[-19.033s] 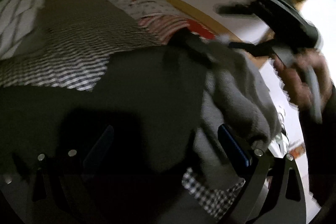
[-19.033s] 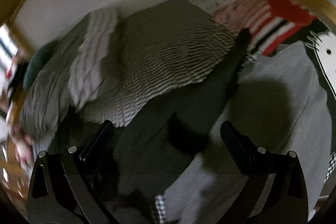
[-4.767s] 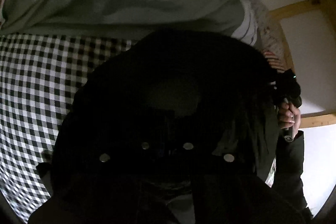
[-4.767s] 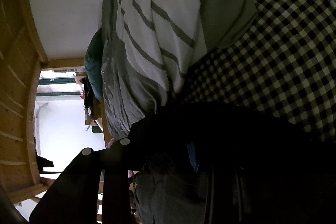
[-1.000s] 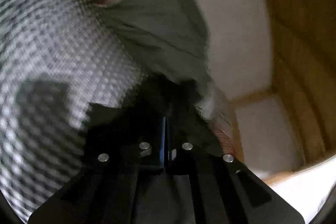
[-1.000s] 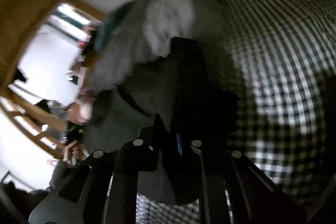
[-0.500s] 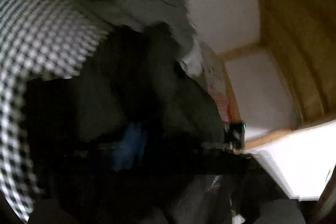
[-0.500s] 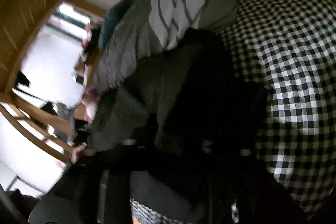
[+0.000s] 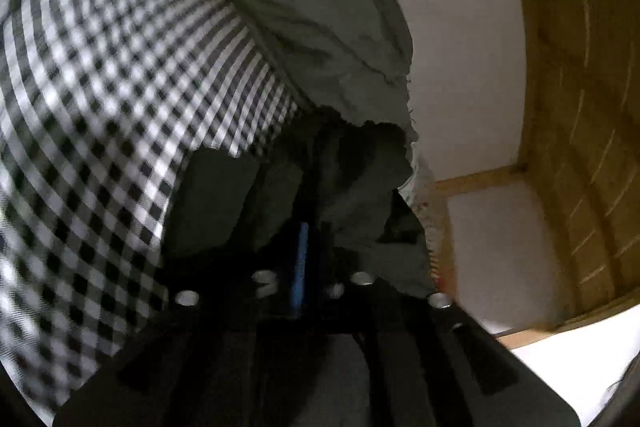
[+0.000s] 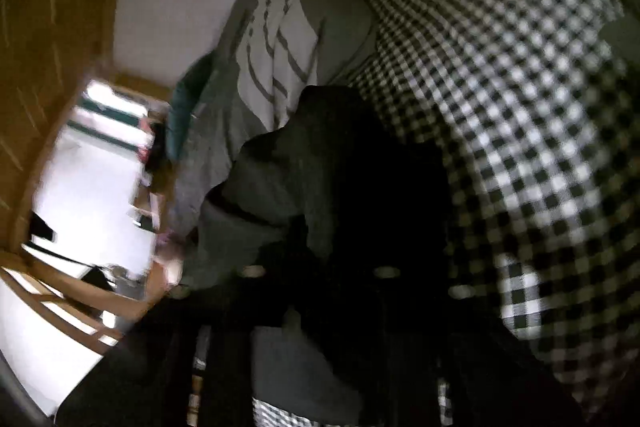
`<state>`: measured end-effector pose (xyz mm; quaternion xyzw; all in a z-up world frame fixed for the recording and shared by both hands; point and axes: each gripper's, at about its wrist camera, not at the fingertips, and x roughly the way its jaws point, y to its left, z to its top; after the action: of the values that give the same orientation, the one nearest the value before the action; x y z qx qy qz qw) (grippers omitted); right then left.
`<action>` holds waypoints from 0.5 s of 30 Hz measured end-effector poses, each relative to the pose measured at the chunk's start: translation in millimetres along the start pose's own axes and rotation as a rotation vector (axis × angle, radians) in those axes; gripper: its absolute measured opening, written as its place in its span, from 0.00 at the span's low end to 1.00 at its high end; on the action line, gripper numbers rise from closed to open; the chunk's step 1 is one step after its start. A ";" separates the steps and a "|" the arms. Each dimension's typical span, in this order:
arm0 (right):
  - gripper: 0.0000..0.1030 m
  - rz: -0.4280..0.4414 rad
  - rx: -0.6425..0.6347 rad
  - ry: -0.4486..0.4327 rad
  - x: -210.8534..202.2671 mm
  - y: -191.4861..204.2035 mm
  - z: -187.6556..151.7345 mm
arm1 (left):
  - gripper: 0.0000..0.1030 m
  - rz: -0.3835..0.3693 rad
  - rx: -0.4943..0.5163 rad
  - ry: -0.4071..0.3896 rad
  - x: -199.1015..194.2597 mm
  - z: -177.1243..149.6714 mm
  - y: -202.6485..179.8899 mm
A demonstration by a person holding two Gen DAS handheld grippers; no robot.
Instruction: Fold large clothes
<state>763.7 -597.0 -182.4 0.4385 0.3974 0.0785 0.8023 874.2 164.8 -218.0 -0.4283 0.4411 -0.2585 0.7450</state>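
Note:
A large dark garment (image 9: 248,203) hangs in front of both cameras over a black-and-white checked bed cover (image 9: 100,87). My left gripper (image 9: 308,255) is shut on the dark garment, its blue pads pressed together with cloth between them. In the right wrist view the same dark garment (image 10: 340,187) drapes over my right gripper (image 10: 316,279), which looks shut on it; the fingers are mostly hidden by cloth. The checked cover (image 10: 540,107) fills the right side there.
A grey-green quilt (image 9: 328,27) lies along the white wall (image 9: 460,67). A striped grey and white cloth (image 10: 280,39) lies at the bed's far side. Wooden panels (image 9: 580,107) rise to the right. A bright opening (image 10: 88,167) shows at left.
Both grippers have swung with the dark garment, and the views are blurred. The left gripper's shut blue pads show again.

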 end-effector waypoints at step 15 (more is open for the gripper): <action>0.96 -0.619 -0.835 0.201 118.0 189.6 -84.6 | 0.94 0.609 0.720 0.130 162.4 -111.7 -175.3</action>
<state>825.4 -372.4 -129.7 -0.0661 0.5179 0.0313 0.8523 852.2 -92.5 -164.1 0.0231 0.4749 -0.1912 0.8587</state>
